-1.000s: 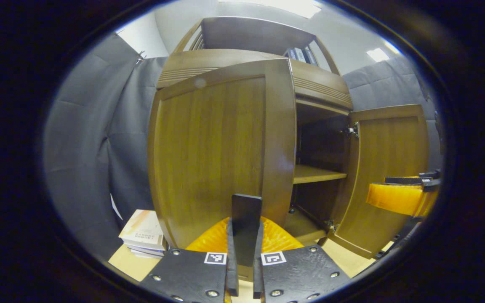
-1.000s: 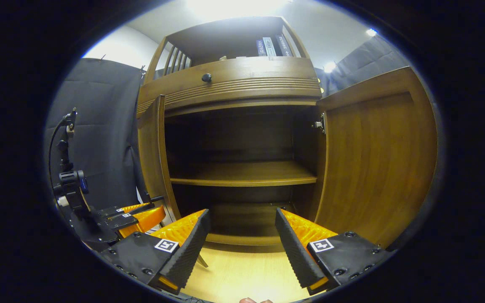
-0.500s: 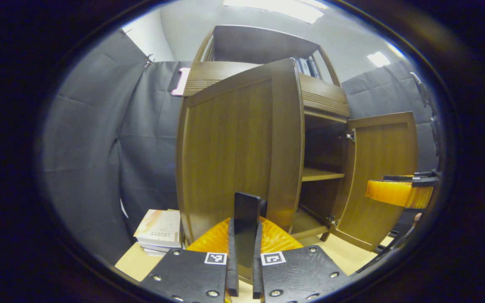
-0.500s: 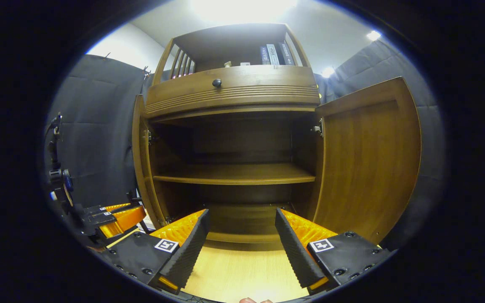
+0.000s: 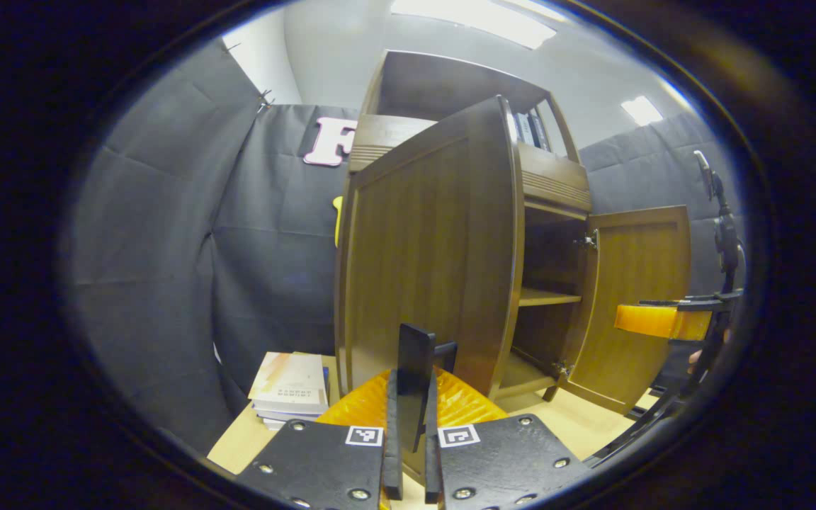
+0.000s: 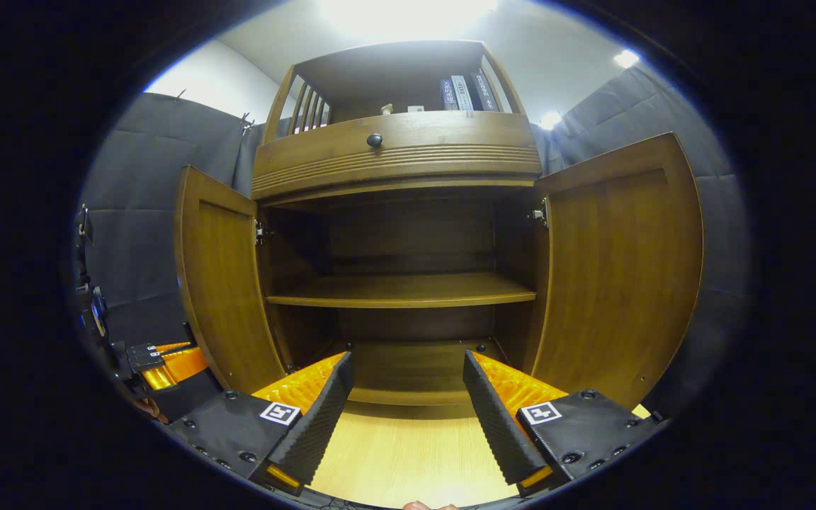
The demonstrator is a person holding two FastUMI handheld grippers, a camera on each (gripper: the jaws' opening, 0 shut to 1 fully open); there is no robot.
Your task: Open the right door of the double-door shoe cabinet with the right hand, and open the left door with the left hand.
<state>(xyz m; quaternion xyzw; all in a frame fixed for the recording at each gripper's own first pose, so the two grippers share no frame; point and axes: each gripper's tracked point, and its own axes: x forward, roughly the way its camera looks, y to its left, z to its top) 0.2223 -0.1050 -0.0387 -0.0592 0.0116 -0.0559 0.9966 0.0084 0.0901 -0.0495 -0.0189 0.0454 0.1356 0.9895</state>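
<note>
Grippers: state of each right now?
Left gripper: shut on the left door's edge.
Right gripper: open, holding nothing, facing the cabinet's shelf.

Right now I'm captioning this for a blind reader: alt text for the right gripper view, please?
A wooden shoe cabinet stands with both doors swung wide, left door and right door, showing a bare shelf. The open right gripper sits low in front.

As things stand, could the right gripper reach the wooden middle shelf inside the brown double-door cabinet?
Probably yes. The right gripper is open and faces the cabinet's interior; both the left door and right door are swung aside, and nothing stands between it and the middle shelf.
</note>
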